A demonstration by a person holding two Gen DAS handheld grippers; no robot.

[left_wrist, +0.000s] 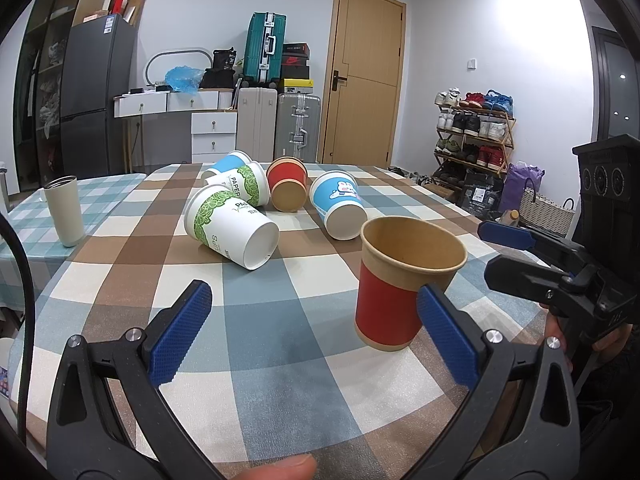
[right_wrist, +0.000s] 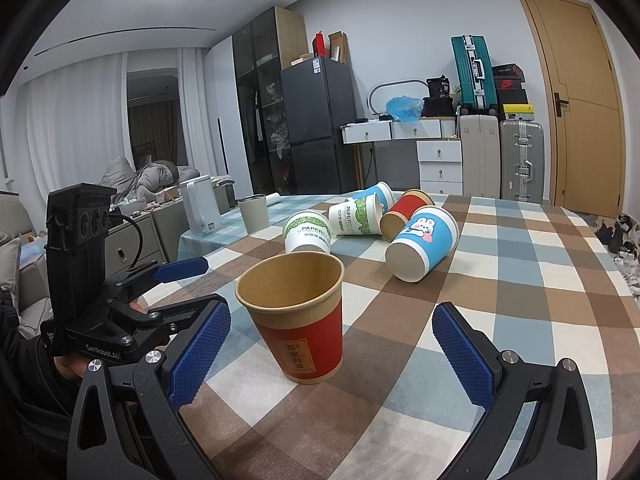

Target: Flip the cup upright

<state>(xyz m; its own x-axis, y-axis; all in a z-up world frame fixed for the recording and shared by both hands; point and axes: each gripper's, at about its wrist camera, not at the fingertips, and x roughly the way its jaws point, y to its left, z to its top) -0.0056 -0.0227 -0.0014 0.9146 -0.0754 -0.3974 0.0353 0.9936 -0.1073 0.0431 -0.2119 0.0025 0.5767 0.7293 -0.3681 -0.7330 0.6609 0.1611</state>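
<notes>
A red and brown paper cup (left_wrist: 400, 284) stands upright on the checked tablecloth (left_wrist: 260, 320); it also shows in the right wrist view (right_wrist: 300, 316). My left gripper (left_wrist: 316, 332) is open, its right pad close beside the cup. My right gripper (right_wrist: 332, 356) is open, with the cup between its pads but apart from both. Behind lie several cups on their sides: a white and green cup (left_wrist: 232, 226), a second green one (left_wrist: 244, 184), a red cup (left_wrist: 286, 190), a blue rabbit cup (left_wrist: 340, 204) and a blue cup (left_wrist: 224, 164).
A grey metal tumbler (left_wrist: 64, 210) stands upright at the left on a green checked cloth. The right gripper's body (left_wrist: 580, 280) is at the table's right edge. A white kettle (right_wrist: 200, 204) stands beyond the table. Suitcases, drawers and a shoe rack line the walls.
</notes>
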